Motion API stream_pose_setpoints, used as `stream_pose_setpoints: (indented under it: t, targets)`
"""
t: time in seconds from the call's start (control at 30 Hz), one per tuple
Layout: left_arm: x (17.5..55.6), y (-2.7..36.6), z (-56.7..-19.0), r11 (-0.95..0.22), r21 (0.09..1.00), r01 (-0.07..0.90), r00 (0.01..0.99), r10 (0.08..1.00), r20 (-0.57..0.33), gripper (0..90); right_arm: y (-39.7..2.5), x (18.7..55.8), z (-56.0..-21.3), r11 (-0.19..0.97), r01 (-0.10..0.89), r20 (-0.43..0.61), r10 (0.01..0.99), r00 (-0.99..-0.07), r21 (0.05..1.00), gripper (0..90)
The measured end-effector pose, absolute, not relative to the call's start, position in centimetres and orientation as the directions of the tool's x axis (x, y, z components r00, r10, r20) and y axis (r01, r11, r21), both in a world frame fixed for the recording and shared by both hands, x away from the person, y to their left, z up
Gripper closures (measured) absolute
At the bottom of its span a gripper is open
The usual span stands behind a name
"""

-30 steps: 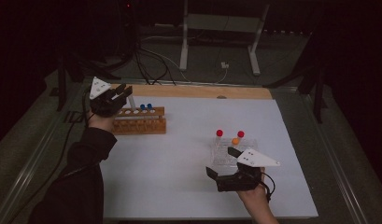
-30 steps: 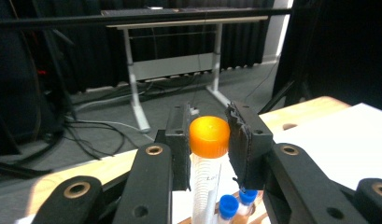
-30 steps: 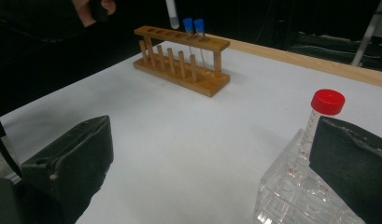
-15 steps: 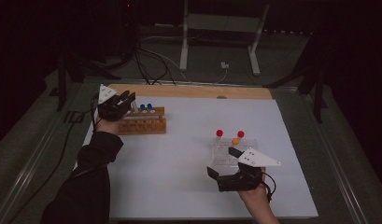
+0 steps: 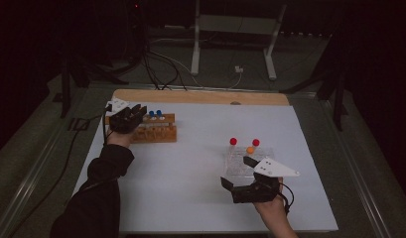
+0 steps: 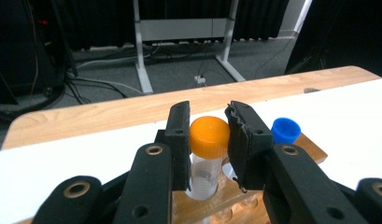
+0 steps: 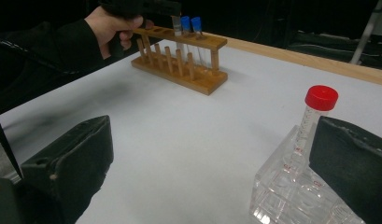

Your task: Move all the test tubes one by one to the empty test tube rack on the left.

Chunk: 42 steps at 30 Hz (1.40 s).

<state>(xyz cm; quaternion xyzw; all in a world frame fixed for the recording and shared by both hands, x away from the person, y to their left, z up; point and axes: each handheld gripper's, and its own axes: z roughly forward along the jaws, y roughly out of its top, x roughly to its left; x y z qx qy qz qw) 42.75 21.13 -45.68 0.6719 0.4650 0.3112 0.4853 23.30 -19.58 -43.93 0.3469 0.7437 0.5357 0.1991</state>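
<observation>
Orange-capped tube (image 6: 208, 154) sits between the jaws of the left gripper (image 6: 208, 140), upright, its lower end already down in a hole of the wooden rack (image 5: 150, 130) at the table's far left. Jaws are close on either side of the cap — whether they actually press it or have a sliver of gap, I cannot tell.

Step in hand, as I read it: seating this tube in the rack, or just letting go of it. Next move calls for the jaws to part cleanly and the gripper to lift straight up (any sideways drag would tip the tube or nudge the rack).

Neighbours: blue-capped tube (image 6: 286, 131) stands just beside in the same rack, close to the gripper's outer jaw — that's the main thing in the way on withdrawal.

Right gripper (image 5: 238, 174) waits near the table's front edge, jaws spread wide, holding nothing. Just beside it is the clear plastic rack (image 7: 300, 196) with a red-capped tube (image 7: 314, 116) standing in it; the high view shows another red cap and an orange one there too.
</observation>
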Motion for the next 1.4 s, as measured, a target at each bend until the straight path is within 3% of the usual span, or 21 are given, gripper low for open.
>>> stream_pose_setpoints:
  t: [0.4,0.53,0.7,0.97,1.1,1.4]
  targets:
    - [42.9,21.3,-45.4,-0.098,0.926,0.365,0.379,0.924,-0.052,70.2,-19.6,23.3,-43.8,0.183,0.299,0.076,0.726,-0.684,0.936,0.0]
    - [42.6,21.7,-45.0,-0.070,0.924,0.377,0.380,0.921,-0.085,58.4,-19.8,23.2,-43.6,0.184,0.296,0.072,0.729,-0.681,0.937,0.0]
    - [41.2,22.1,-43.8,-0.084,0.934,0.347,0.381,0.923,-0.059,45.7,-20.0,23.3,-43.5,0.185,0.297,0.069,0.734,-0.676,0.937,0.0]
    - [37.8,22.0,-42.8,-0.104,0.940,0.324,0.486,0.871,-0.071,18.2,-21.6,23.9,-43.1,0.169,0.304,0.067,0.771,-0.634,0.937,0.0]
    - [35.9,21.6,-42.8,-0.112,0.942,0.315,0.547,0.833,-0.084,10.7,-22.5,24.4,-43.3,0.168,0.312,0.054,0.802,-0.595,0.935,0.0]
    - [32.3,20.1,-43.6,-0.144,0.948,0.284,0.684,0.723,-0.095,4.0,-23.3,25.8,-44.8,0.178,0.364,0.043,0.850,-0.526,0.914,0.0]
